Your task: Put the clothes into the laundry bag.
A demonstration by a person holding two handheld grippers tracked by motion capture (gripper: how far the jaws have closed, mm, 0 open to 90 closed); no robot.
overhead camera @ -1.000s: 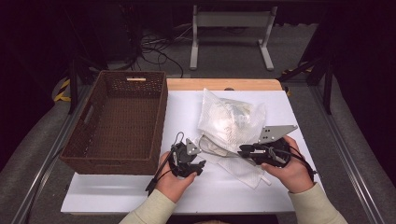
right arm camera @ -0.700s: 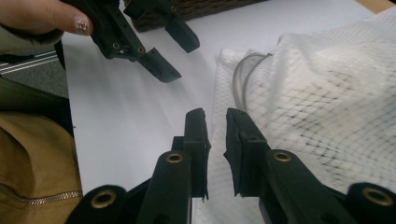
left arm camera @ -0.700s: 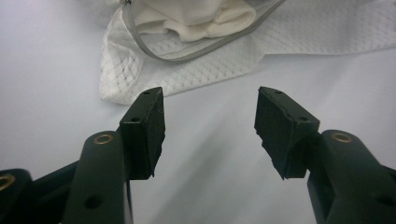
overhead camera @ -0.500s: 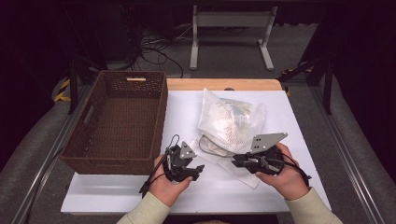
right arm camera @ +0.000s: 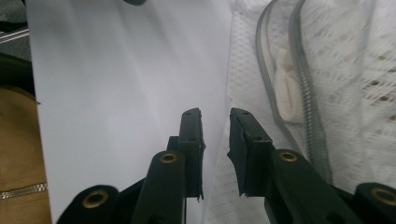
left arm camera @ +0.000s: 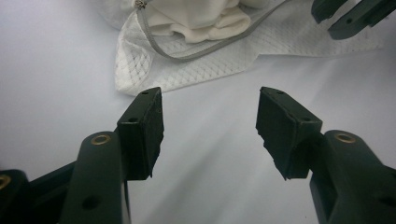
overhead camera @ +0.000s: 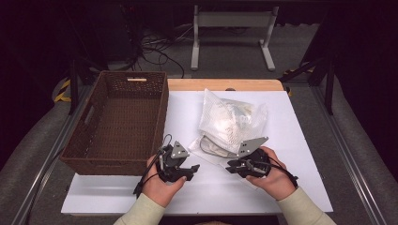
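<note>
A white mesh bag [overhead camera: 230, 119] with a grey zipper lies on the white table [overhead camera: 295, 140], with white cloth [left arm camera: 201, 18] inside it. My left gripper [overhead camera: 192, 168] hovers near the bag's front left corner [left arm camera: 140, 79], open with nothing between its jaws [left arm camera: 210, 100]. My right gripper [overhead camera: 231, 167] is low at the bag's near edge. Its jaws [right arm camera: 215, 114] stand a narrow gap apart and have just been opening. The bag's mesh edge [right arm camera: 243, 70] runs into that gap, and the pads do not press on it. The zipper [right arm camera: 308, 107] runs just to the right.
A brown wicker basket [overhead camera: 162, 117] stands on the left of the table, close to my left hand. A wooden strip [overhead camera: 225, 84] borders the table's far edge. My right gripper's jaws [left arm camera: 355, 16] show at the upper right of the left gripper view.
Both hands have drawn back toward the near edge of the table. The right gripper has sunk lower to the bag's near edge; the bag has not moved.
</note>
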